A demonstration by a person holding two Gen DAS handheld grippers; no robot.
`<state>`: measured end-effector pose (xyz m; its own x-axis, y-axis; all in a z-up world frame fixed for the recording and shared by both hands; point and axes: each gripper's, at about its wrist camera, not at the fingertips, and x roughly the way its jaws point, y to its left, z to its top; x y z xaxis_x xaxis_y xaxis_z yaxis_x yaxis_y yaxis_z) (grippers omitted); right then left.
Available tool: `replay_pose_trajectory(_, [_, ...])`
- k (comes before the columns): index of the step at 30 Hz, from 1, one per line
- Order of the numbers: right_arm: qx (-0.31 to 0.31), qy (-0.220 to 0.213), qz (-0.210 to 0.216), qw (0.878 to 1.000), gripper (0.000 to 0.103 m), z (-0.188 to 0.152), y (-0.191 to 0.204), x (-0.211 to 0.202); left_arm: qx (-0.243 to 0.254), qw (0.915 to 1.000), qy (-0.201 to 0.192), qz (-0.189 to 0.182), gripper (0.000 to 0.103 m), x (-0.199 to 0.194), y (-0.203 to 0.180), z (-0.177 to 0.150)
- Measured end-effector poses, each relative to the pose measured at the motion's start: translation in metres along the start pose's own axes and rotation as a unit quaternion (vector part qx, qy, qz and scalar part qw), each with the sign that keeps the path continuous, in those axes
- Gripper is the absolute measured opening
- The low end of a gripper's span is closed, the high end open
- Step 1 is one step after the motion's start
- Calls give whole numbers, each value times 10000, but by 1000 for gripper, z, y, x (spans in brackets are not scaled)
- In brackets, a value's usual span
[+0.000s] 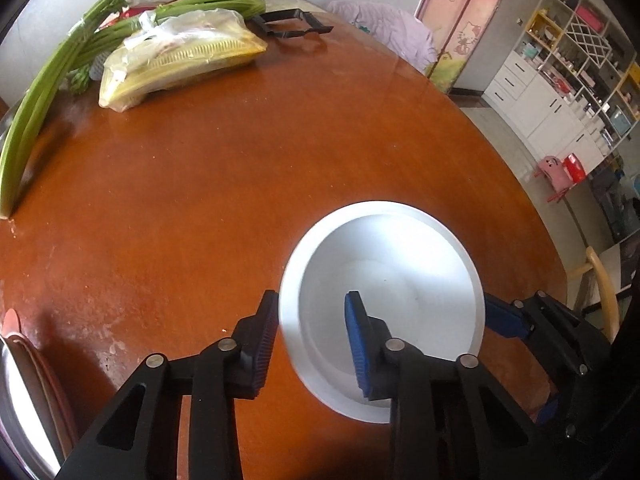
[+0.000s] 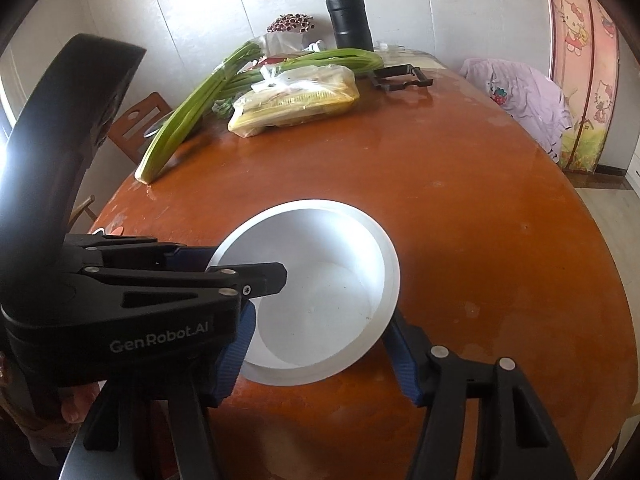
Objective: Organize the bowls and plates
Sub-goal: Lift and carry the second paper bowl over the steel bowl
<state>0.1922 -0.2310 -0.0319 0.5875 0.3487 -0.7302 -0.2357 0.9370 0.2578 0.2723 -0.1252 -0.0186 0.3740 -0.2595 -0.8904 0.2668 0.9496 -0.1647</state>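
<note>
The round table (image 2: 500, 208) carries the white bowl (image 2: 320, 280) upright, mouth up, no long axis, near its 6 o'clock edge. The left gripper (image 1: 312, 340) straddles the bowl's 9 o'clock rim, jaws spread; the right gripper (image 2: 320, 354) brackets it, spread. Only the right view shows the black flask (image 2: 350, 16) at 12 o'clock.

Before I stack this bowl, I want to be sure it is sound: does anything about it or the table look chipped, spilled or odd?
No chip, crack or spill shows. The white bowl sits upright on the wooden table, with only a few tiny dark specks inside. Both grippers, left and right, straddle its rim, jaws open.
</note>
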Motion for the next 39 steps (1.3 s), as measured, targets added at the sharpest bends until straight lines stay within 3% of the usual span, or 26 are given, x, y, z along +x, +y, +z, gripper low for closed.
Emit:
replay_pose_trajectory(22, [-221,-394,49,9990,61,2,28,-41,-26,9981,-608,27,31,-59,-1,-20])
replay_pose_trajectory(39, [-606,-738,116,9954,61,-12,68,-80,-148,9938,-1097,97,31,-117,5,-61])
